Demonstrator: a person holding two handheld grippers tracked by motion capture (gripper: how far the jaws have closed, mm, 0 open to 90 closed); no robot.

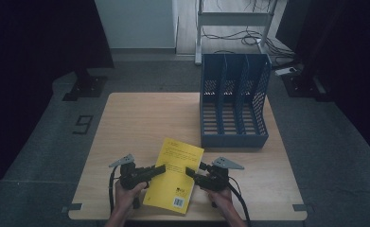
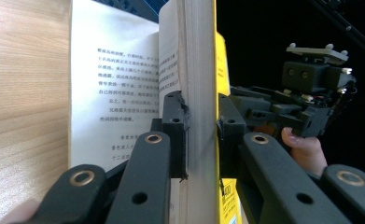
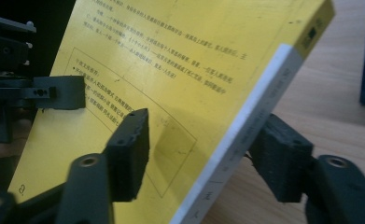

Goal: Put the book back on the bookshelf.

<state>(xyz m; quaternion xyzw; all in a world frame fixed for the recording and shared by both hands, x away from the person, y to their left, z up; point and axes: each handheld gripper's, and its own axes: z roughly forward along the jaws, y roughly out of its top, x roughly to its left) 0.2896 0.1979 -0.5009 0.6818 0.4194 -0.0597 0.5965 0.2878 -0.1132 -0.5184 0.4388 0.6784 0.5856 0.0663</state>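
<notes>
1. My left gripper (image 1: 160, 169) pinches the thick yellow paperback book's (image 1: 175, 174) page edge, lifting it off the wooden table (image 1: 140, 118).
2. My right gripper (image 1: 190, 172) straddles the spine, pads not yet pressing.
3. Left: carrying it to the blue slotted file rack (image 1: 233, 101).

Looks like a lab recording bay: small wooden worktop (image 1: 140, 118) on grey carpet, black curtains (image 1: 31, 38) on both sides, floor marker "9" (image 1: 83, 124), loose cables (image 1: 249, 38) under a metal frame (image 1: 234, 19) at back, blue file rack (image 1: 234, 101).
</notes>
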